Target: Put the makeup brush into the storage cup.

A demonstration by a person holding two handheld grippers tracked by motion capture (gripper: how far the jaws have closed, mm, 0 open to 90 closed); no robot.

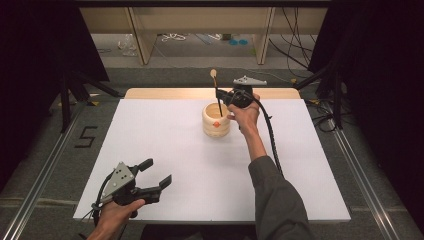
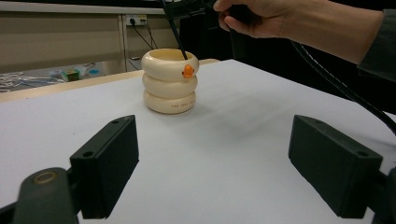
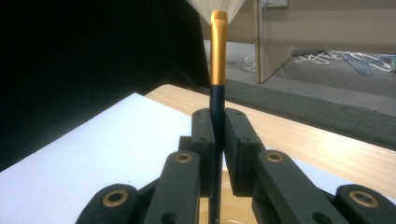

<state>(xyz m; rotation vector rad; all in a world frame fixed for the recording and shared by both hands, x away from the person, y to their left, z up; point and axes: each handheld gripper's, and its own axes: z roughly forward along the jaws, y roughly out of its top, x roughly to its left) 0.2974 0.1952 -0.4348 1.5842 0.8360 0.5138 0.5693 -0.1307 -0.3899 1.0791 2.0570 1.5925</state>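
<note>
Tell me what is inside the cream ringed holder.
A dark-handled brush stands in the cream ringed holder, clamped by the right hand-held gripper. Its lower end and the holder's bottom are hidden by the wall.

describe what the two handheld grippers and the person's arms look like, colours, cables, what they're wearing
Both grippers are black, each topped by a grey three-cornered plate. The left gripper has flat, blocky black fingers with small screw holes, on link arms with brass-coloured pivot rings. The right gripper has the same black links and brass rings, and trails a thick ribbed black cable. The right arm wears a dark grey sleeve.
</note>
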